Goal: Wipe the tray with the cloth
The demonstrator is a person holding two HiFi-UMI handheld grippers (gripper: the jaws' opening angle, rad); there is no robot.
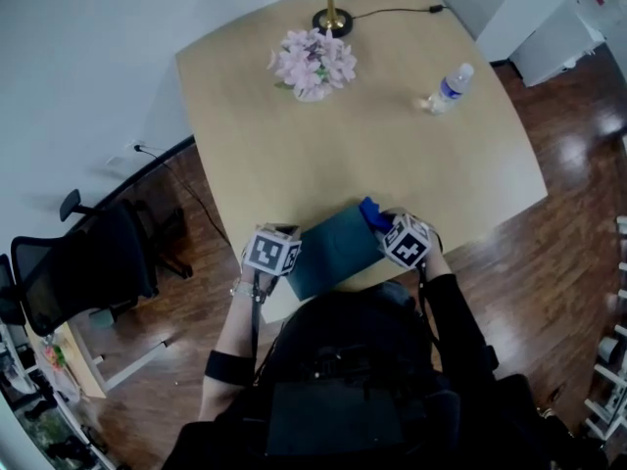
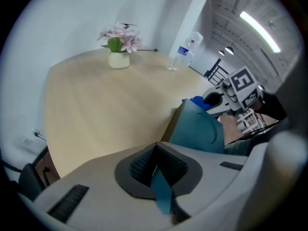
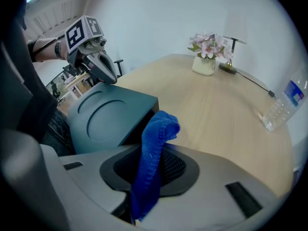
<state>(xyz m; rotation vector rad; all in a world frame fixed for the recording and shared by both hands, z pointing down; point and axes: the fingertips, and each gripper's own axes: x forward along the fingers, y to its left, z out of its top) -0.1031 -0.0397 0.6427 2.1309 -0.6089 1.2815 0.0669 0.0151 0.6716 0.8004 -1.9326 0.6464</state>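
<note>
R gripper (image 3: 149,177) jaws part-closed, pinching blue terry cloth (image 3: 156,134). L gripper (image 2: 159,177) jaws clamped on rim of teal plastic tray (image 3: 103,117), at pale wooden worktop's (image 1: 372,135) near edge. Risk: hard wipe vs thin-rim grip, so tray may slip off.

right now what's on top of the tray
Only the blue cloth, pinched in the jaws of the right gripper, shows at the far right corner of the tray; the rest of its face looks bare. What lies beneath cloth and jaws there is covered.
</note>
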